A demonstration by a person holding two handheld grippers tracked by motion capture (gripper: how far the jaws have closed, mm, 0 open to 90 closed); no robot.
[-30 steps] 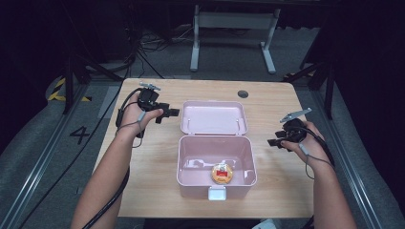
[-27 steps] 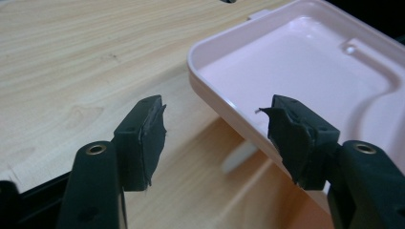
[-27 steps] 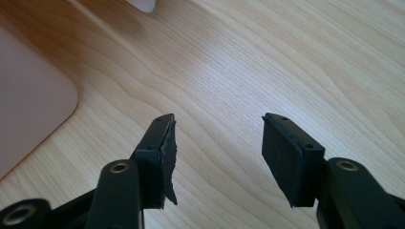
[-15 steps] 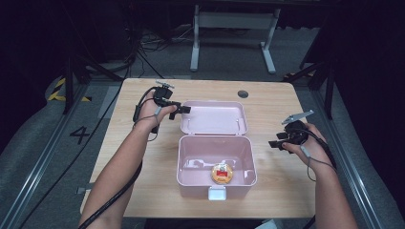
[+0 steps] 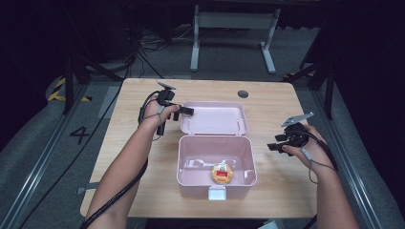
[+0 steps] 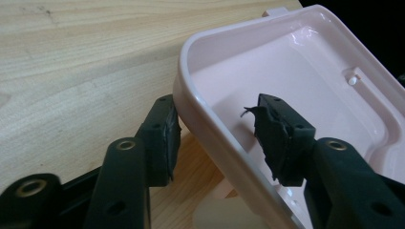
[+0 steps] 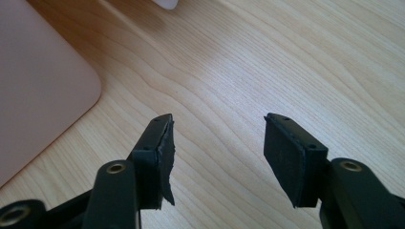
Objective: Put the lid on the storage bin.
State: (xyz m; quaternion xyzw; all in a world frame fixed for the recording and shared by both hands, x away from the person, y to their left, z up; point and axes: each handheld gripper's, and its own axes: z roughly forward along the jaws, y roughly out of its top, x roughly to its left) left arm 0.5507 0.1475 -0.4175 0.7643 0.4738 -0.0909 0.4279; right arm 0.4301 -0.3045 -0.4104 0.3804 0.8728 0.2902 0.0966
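A pink lunch box (image 5: 216,162) sits open on the wooden table (image 5: 129,138), a small round orange item (image 5: 219,172) inside. The left gripper (image 6: 217,136) straddles the flipped-back lid's (image 5: 215,118) left rim, jaws apart. Right of the box, the right gripper (image 7: 217,157) hovers with jaws spread. Beyond the table lie grey floor, cables, and a metal stand (image 5: 234,21).

Light wooden table (image 5: 143,157) with visible grain, dark round grommet (image 5: 242,94) near far edge, open pink plastic box (image 5: 191,157) resting at centre near front edge, its hinged lid (image 5: 215,118) lying flat on tabletop behind it
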